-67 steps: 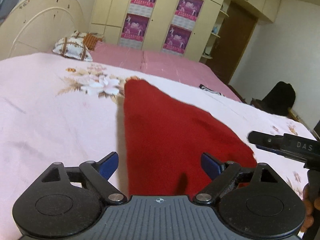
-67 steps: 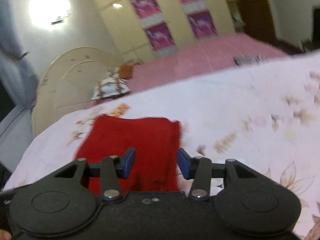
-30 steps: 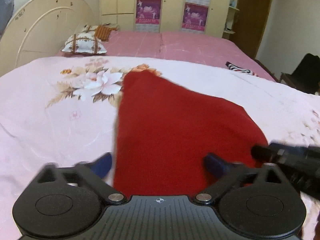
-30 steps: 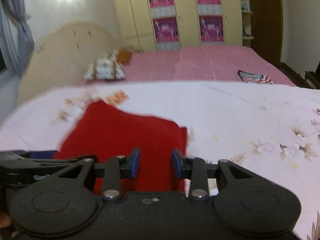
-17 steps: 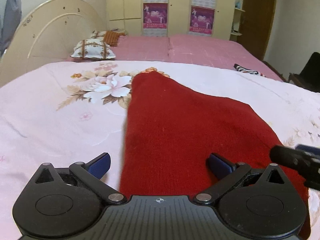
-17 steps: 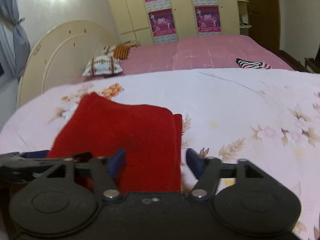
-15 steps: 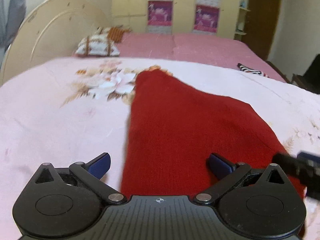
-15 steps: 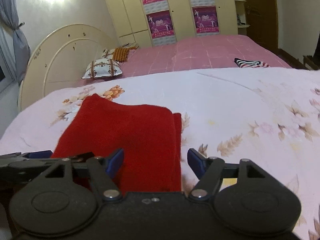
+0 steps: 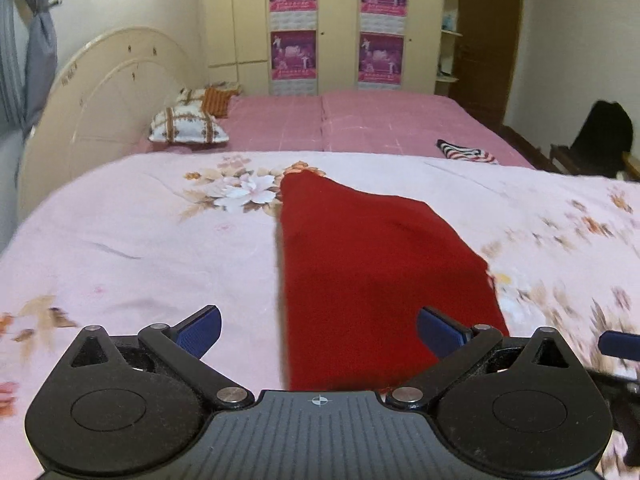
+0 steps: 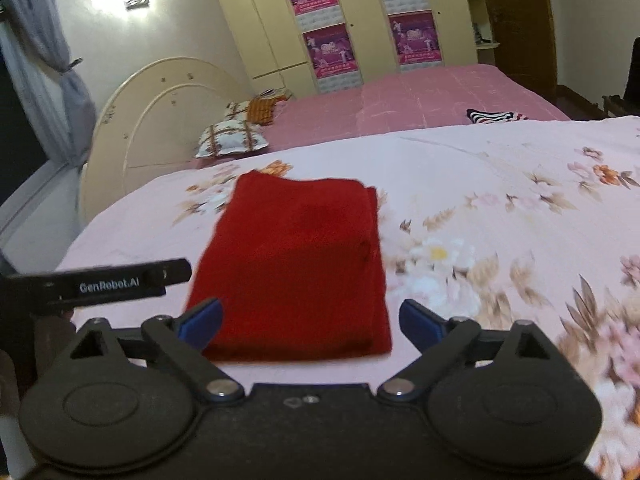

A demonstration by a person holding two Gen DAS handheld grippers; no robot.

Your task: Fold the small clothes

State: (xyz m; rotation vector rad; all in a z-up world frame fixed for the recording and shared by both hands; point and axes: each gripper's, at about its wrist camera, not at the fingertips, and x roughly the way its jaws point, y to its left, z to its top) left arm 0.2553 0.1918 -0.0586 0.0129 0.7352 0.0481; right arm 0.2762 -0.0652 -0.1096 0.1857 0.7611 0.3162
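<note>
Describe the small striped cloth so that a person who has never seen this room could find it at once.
Start at the plain pink bed beyond the pale floral-printed bedspread. Near its right edge lies a small crumpled cloth with dark, white and red stripes. It is the only striped piece; the nearer folded red knitted garment is plain.

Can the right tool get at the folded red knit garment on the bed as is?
Probably yes: the right tool, jaws opening and empty, faces the folded red knit garment on the floral bedspread, nothing between.

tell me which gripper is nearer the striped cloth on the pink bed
Right. The striped cloth lies far off to the right; the right gripper is on that side, the left gripper beyond it.
</note>
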